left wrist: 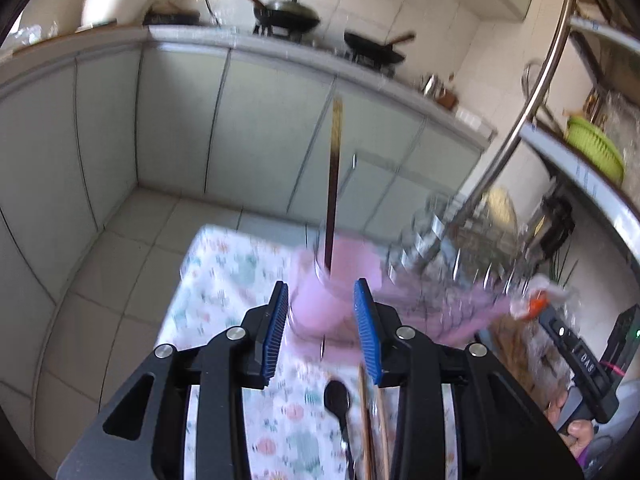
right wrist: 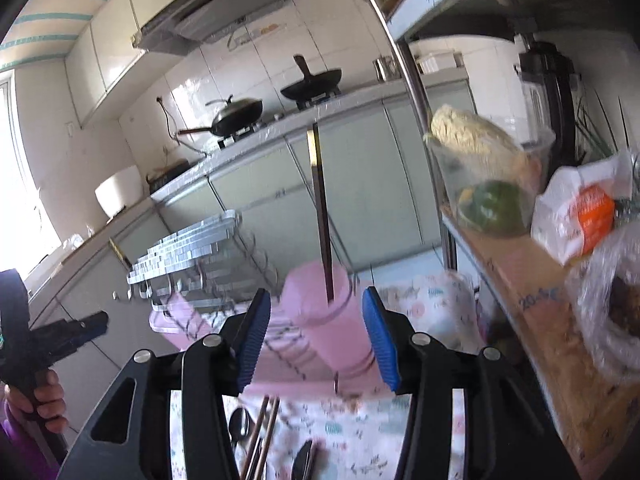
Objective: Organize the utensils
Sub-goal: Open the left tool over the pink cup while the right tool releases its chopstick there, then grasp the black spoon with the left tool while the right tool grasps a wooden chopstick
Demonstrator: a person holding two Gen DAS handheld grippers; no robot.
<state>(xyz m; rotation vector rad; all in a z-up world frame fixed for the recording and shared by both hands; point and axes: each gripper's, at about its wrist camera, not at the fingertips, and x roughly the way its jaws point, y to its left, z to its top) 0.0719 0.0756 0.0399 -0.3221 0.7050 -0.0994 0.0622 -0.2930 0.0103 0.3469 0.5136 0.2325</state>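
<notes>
Jaws of the left gripper (left wrist: 322, 312) stand partly open in the left wrist view, their blue pads on either side of the pink cup (left wrist: 320, 300) at lower centre without visibly pressing it. One dark chopstick (left wrist: 334, 184) stands upright in the cup, its pale decorated top reaching mid-frame. Below the jaws, a black spoon (left wrist: 338, 400) and wooden chopsticks (left wrist: 374, 420) lie on the patterned cloth covering the surface (left wrist: 224, 280). I judge the next pick is best taken low on a handle, one piece at a time, then lowered straight into the cup.

Right wrist view: the right gripper (right wrist: 320, 332) has wide-open jaws, empty, framing the same cup. Spoons (right wrist: 240, 428) and chopsticks sit at the bottom edge; a pink-based wire rack (right wrist: 192, 280) stands left of the cup. Blur softens everything.
</notes>
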